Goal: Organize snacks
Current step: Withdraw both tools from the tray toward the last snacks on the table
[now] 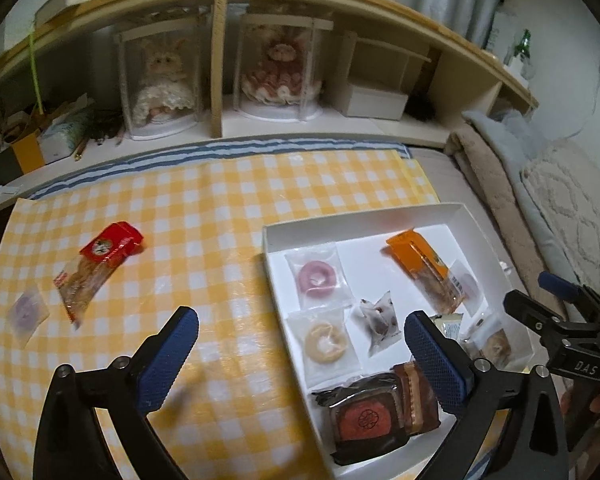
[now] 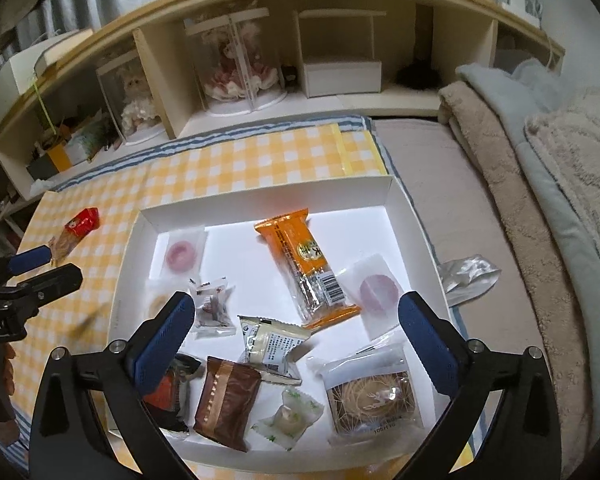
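A white box (image 1: 364,218) (image 2: 268,190) on the yellow checked cloth (image 1: 204,216) holds several wrapped snacks: an orange bar (image 2: 306,266) (image 1: 426,270), a pink ring sweet (image 1: 318,278), a brown pack (image 2: 226,406) and a round biscuit pack (image 2: 370,400). Left of the box lie a red-topped snack pack (image 1: 96,266) (image 2: 76,230) and a pale purple sweet (image 1: 26,312). My left gripper (image 1: 302,354) stands open over the box's left wall, nothing between its pads. My right gripper (image 2: 292,338) hangs open above the box's middle, also empty.
A wooden shelf unit (image 1: 220,80) with cased dolls runs along the back. Folded blankets (image 2: 540,184) lie to the right. A silver wrapper (image 2: 466,274) sits just outside the box's right wall. The right gripper's body (image 1: 572,332) shows at the left wrist view's right edge.
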The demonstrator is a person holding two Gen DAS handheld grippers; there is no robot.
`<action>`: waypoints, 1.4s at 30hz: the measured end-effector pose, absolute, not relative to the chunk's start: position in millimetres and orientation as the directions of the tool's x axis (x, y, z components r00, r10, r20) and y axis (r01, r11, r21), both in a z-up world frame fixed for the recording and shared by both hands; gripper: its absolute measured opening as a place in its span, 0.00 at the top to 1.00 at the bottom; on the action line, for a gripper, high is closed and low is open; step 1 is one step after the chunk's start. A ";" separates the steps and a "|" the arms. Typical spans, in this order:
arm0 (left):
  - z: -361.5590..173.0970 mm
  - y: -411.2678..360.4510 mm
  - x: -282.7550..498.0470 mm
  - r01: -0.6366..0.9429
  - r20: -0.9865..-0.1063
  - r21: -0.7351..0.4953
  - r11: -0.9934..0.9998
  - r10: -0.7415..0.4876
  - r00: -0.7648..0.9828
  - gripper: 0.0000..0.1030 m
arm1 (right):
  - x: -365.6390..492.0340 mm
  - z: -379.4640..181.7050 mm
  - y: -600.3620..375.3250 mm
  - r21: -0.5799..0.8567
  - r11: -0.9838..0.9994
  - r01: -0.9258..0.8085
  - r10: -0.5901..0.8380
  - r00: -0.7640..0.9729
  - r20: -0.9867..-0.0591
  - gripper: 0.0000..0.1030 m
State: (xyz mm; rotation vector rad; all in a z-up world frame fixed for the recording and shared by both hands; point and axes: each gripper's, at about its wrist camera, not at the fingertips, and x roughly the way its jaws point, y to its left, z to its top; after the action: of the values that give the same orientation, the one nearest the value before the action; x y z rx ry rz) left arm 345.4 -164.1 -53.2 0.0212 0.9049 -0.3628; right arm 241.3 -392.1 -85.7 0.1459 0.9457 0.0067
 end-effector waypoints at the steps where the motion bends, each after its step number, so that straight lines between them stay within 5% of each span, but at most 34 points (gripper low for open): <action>1: -50.1 -160.9 343.4 0.315 -0.771 -0.129 0.940 -0.295 0.565 0.00 | 240.1 -82.5 -390.4 0.125 0.991 0.057 0.067 0.589 -0.805 0.00; 16: 0.4 -81.1 309.1 0.273 -0.704 -0.129 0.953 -0.282 0.652 0.00 | 229.8 -36.6 -350.6 0.109 0.994 0.011 0.072 0.678 -0.731 0.00; 42: -9.8 112.8 328.0 0.049 -0.668 -0.095 0.994 -0.100 0.738 0.00 | 275.3 -44.2 -169.2 0.134 0.960 -0.247 0.266 0.649 -0.713 0.00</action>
State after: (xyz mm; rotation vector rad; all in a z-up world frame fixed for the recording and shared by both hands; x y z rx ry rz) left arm 328.0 112.8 -9.8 -0.0730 0.7369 -0.0821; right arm 275.3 -169.2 -44.2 0.0249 0.8144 0.2921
